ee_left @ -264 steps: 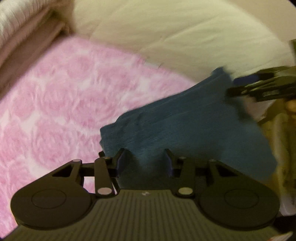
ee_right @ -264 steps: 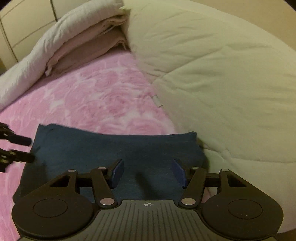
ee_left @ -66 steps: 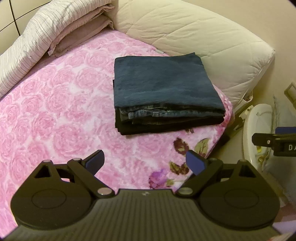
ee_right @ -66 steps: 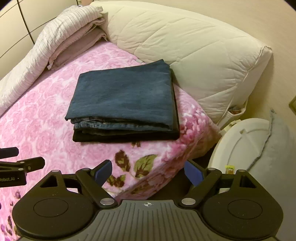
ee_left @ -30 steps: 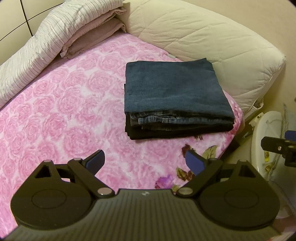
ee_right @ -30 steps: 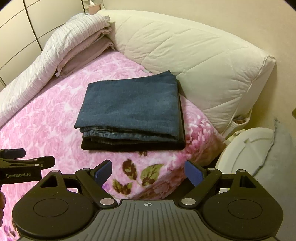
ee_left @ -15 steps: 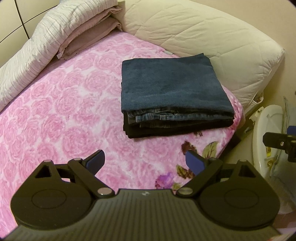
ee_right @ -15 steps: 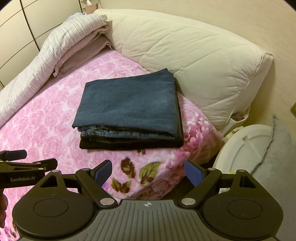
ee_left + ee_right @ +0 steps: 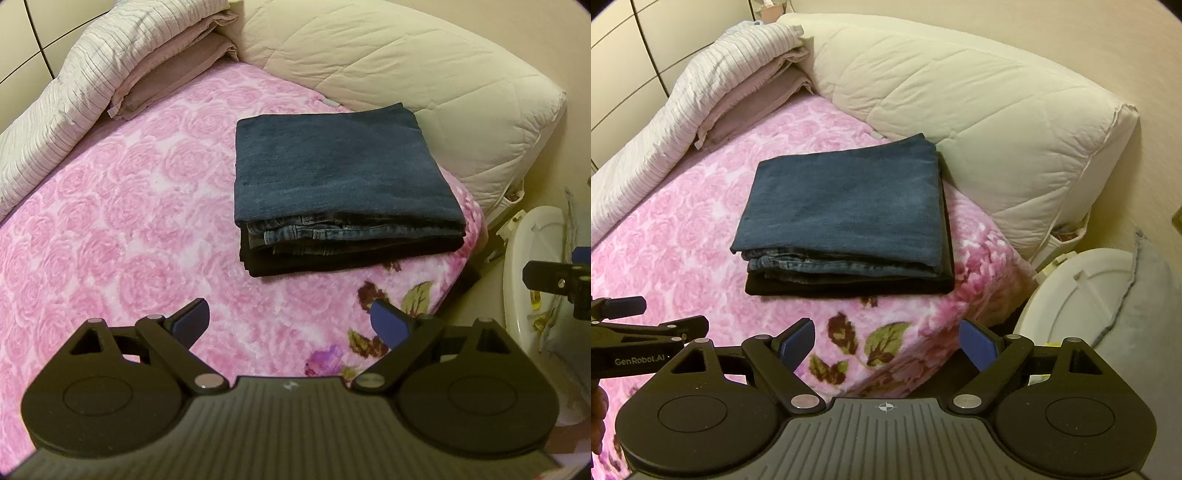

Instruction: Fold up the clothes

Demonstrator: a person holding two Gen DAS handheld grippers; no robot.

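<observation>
Bed: we saw the bed (image 9: 110, 229), under its pink rose-print blanket, spread ahead of both tools and out to the left of them.
Quilt: a cream quilted duvet (image 9: 979, 110) lay bunched along the far side of the bed, beyond the clothes and touching their far edge.
Bedding roll: a striped white cover (image 9: 74, 92) folded over mauve sheets sat far ahead and to the left of the left tool.
Folded clothes: the stack of folded clothes (image 9: 332, 173) lay ahead of both tools on the blanket near the bed's right corner; we made out dark blue denim on top, more jeans layers under it and a black garment at the bottom.
White lid: a round white plastic lid (image 9: 1078, 295) stood off the bed, ahead and to the right of the right tool.
Left tool: the left tool (image 9: 291, 323) hung above the blanket, short of the stack, its blue-padded fingers spread wide and holding nothing.
Right tool: the right tool (image 9: 886, 339) hovered over the bed's near corner, fingers wide apart and holding nothing, with the left tool just to its left.
</observation>
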